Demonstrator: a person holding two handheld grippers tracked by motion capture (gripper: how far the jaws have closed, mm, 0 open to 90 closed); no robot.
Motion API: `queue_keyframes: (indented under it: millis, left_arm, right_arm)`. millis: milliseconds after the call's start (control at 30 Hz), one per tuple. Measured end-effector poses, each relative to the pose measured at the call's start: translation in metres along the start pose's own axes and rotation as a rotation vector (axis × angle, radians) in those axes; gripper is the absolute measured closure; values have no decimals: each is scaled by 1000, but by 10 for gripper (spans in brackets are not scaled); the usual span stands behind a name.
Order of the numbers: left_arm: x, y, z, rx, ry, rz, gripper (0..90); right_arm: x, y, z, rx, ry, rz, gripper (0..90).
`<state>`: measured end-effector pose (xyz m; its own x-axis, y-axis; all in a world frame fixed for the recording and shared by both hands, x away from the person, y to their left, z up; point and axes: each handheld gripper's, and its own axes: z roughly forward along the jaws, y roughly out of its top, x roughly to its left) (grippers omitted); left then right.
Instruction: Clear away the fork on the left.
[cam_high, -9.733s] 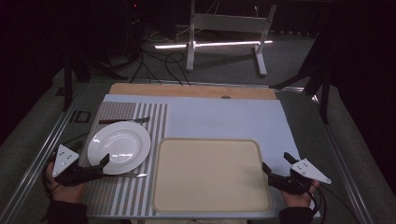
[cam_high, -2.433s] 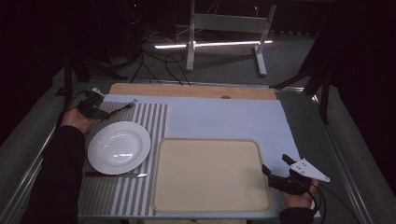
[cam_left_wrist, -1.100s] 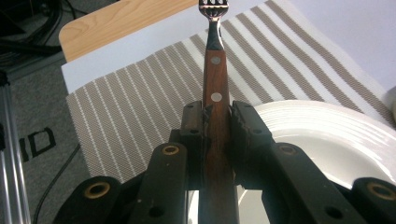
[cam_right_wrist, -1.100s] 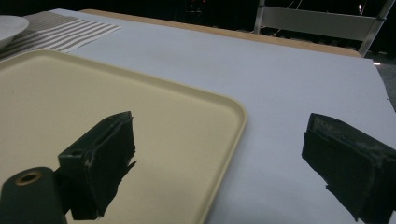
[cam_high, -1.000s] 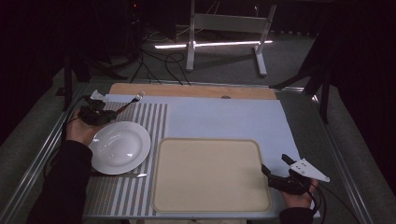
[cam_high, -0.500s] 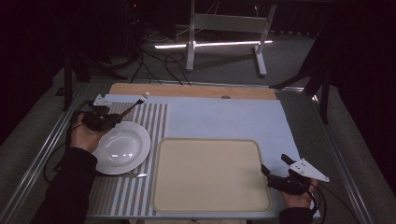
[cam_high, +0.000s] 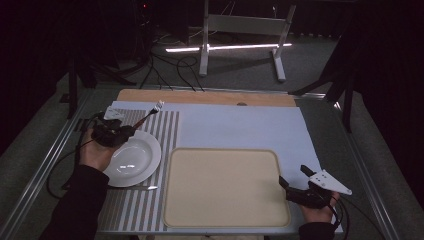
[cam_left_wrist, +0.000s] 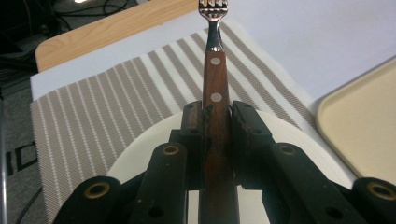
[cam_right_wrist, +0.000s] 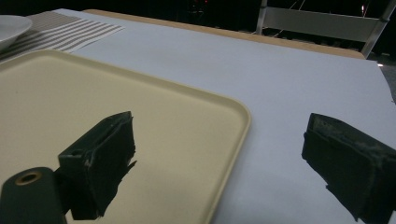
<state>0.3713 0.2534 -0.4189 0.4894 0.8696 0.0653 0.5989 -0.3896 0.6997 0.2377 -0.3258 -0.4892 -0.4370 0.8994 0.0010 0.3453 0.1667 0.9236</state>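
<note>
We have the fork clamped by its wooden handle between the jaws of our left gripper, tines pointing straight out ahead of the jaws. In the high view the fork hangs above the striped mat, just past the far rim of the plate, with the gripper over that rim. Our right gripper rests beside the tray, jaws wide apart around nothing.

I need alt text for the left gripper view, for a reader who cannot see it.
The left gripper is shut on the wooden handle of a fork, tines pointing away. Under it are a white plate, a striped placemat and the corner of a beige tray.
</note>
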Motion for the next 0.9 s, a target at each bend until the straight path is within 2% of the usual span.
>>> queue_keyframes:
  millis: [233, 367, 533, 733, 900]
  left_arm:
    - [-14, -2, -1, -19, -20, -23, 766]
    - [-23, -6, -4, -23, -2, -31, 766]
    - [-34, -11, -7, -49, 20, -67, 766]
    - [-50, -15, -4, -84, -1, -90, 767]
    - [-61, -16, -3, -88, -18, -107, 767]
  right_arm:
    - [0, 0, 0, -3, 0, -1, 92]
    - [1, 1, 0, -4, 1, -4, 92]
    - [1, 1, 0, -4, 3, -5, 92]
    - [1, 1, 0, -5, 4, -2, 92]
    - [1, 1, 0, -6, 4, -3, 92]
